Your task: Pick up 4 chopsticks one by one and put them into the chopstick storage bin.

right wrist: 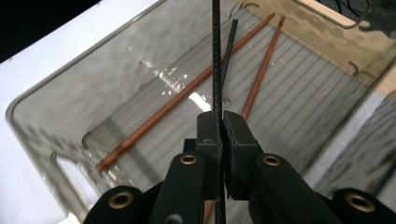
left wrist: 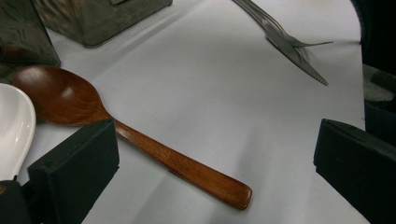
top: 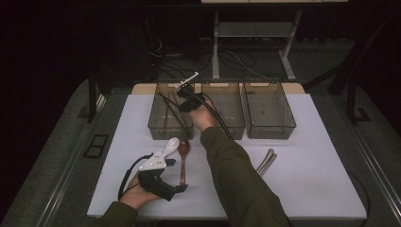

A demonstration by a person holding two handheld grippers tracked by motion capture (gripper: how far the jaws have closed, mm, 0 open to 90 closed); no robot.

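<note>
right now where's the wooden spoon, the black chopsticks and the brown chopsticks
wooden spoon (left wrist: 177, 164), left gripper view, on the middle of its handle
black chopsticks (right wrist: 216, 70), right gripper view, on the shaft above the right tool's shut jaws
brown chopsticks (right wrist: 258, 77), right gripper view, on the right stick's shaft in the bin

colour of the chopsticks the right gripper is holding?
Black chopsticks, clamped in the right gripper; clearest in the right gripper view.

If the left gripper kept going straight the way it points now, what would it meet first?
Probably the wooden spoon: its handle lies on the white table between the open jaws of the left gripper. Beyond it lie bare table, then a knife far right. Depth is hard to judge.
</note>
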